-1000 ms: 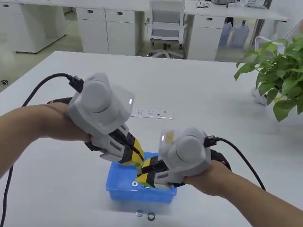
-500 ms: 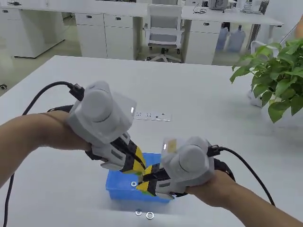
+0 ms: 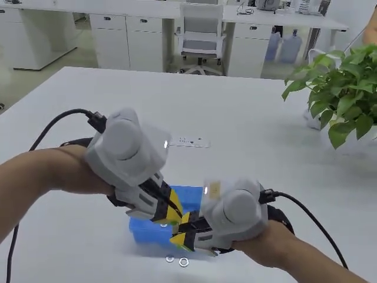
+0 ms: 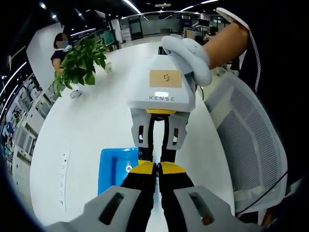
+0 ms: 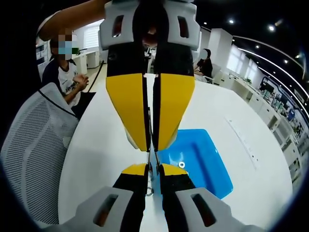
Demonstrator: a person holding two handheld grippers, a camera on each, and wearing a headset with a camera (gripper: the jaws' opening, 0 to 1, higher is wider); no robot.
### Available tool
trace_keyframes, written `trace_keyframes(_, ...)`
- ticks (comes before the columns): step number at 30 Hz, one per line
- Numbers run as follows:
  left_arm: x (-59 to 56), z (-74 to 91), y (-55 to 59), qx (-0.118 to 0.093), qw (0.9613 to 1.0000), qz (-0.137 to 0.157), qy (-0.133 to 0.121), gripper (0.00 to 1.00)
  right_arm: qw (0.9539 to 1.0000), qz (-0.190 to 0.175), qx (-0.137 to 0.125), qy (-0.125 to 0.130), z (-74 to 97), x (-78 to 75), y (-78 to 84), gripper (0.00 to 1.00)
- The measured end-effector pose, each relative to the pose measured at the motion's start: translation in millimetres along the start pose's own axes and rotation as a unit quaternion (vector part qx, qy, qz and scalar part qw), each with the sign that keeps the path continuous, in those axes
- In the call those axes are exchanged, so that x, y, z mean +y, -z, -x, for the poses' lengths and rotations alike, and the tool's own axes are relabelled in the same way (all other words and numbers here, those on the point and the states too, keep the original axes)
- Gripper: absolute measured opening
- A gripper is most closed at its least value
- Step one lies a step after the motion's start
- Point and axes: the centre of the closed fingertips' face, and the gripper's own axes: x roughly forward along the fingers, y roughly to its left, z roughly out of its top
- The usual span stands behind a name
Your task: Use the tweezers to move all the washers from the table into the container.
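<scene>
White office surface (image 3: 247,130). Left gripper (image 3: 171,209) is clamping nearly shut on the tweezers (image 5: 152,145) above the blue container (image 3: 185,194) by the near edge; right gripper (image 3: 179,233) is pinching them too. One washer (image 5: 182,165) is lying inside; two washers (image 3: 184,262) are waiting outside.

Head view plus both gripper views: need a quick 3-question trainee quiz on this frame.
1. In the head view, how many washers lie on the table just outside the container?
2. True or false: the container is empty.
3. Container colour: A) red B) blue C) green.
Key: 1 two; 2 false, a washer inside shows in the right gripper view; 3 B.
</scene>
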Motion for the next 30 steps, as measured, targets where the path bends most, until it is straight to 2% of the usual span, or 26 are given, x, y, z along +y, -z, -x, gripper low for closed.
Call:
trace_keyframes(20,-14.0,-21.1,9.2,0.004,0.9996,0.007,0.027,0.05,0.9999,-0.011,0.012,-0.004,-4.0,15.8,25.4,0.11)
trace_keyframes(30,-16.1,-30.6,17.2,0.009,0.9993,0.010,0.036,0.05,0.9998,-0.013,0.015,-0.002,-10.8,19.0,35.1,0.11)
